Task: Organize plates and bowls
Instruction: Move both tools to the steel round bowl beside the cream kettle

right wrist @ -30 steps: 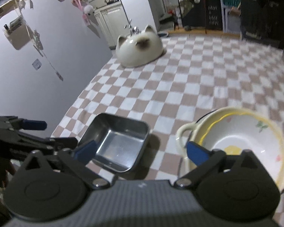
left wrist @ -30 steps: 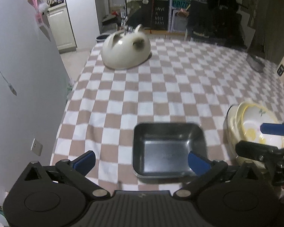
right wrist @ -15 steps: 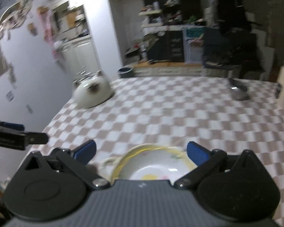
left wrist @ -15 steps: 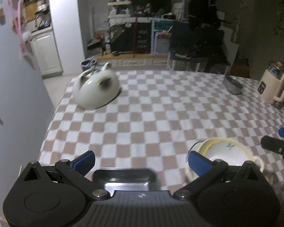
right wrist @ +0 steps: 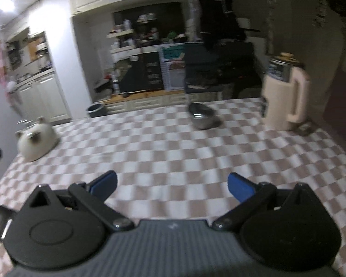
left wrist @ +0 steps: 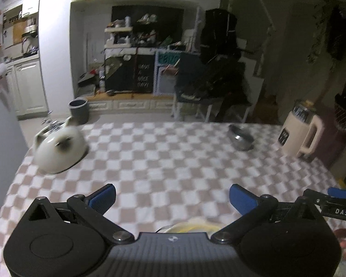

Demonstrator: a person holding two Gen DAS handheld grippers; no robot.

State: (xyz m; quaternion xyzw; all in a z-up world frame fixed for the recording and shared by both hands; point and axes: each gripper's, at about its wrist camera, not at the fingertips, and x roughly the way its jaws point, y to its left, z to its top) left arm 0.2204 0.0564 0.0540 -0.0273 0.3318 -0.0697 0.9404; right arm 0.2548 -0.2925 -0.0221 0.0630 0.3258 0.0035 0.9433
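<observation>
At upper right of the right wrist view your steel bowl point(right wrist: 201, 116) sits light, rigid and slick, so pinch its rim, both left gripper point(left wrist: 171, 197) and right gripper point(right wrist: 171, 185) being wide and empty.

Only a yellow rim of the bowl point(left wrist: 193, 225) showed above the left gripper's body; the rest lay hidden beneath it. The right gripper point(left wrist: 334, 198) was cut off by the left view's right edge, so its spread could not be read. Motion blur smeared the cat dish point(right wrist: 35, 142) and tablecloth point(right wrist: 173, 152). Shelf clutter point(left wrist: 138, 34) was too small to identify.
</observation>
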